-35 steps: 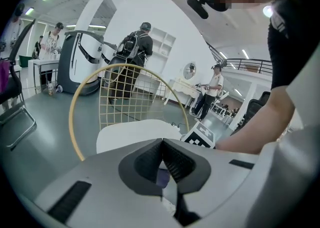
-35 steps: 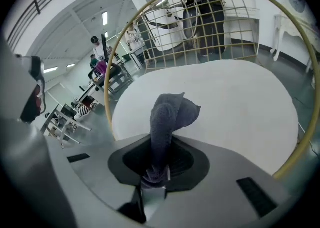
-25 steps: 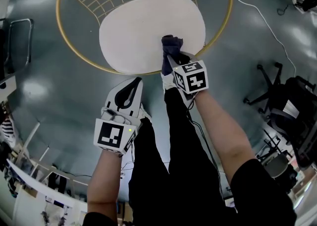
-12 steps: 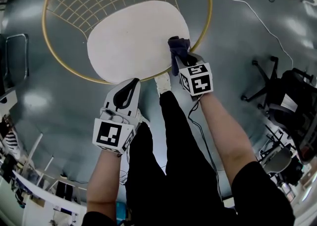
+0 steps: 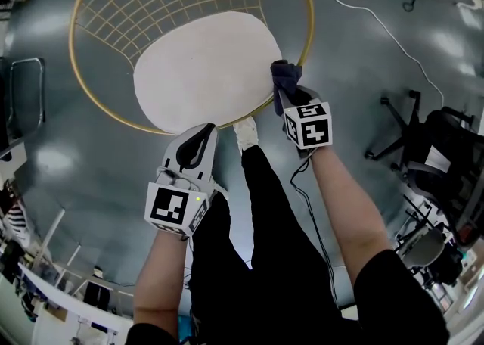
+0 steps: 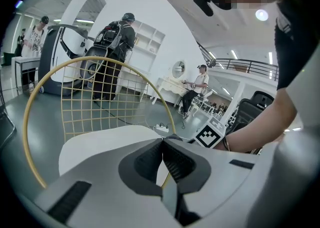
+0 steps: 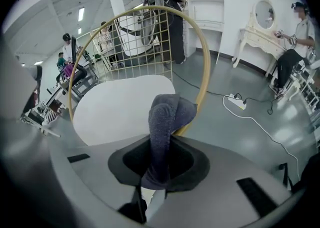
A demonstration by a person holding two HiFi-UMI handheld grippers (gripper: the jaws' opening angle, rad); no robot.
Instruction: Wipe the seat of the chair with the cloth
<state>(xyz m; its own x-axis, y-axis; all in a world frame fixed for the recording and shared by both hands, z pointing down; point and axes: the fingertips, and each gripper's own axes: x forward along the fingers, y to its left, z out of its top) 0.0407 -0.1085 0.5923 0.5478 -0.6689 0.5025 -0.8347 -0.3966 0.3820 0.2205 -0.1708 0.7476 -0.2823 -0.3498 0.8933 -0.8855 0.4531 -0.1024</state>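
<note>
R gripper (image 5: 293, 96): fingers clamp the dark cloth (image 5: 285, 73), upper centre-right of head view, at the right edge of the white seat (image 5: 204, 60), over the gold rim (image 5: 306, 26). L gripper (image 5: 206, 130): fingers closed, empty, centre-left. Rec.: press cloth flat, sweep left across seat w/ overlapping passes. Cloth-to-seat contact can't be confirmed; chair legs hidden.

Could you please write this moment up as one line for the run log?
right tool: shut on cloth | cloth: at seat right edge | left tool: shut, empty
</note>
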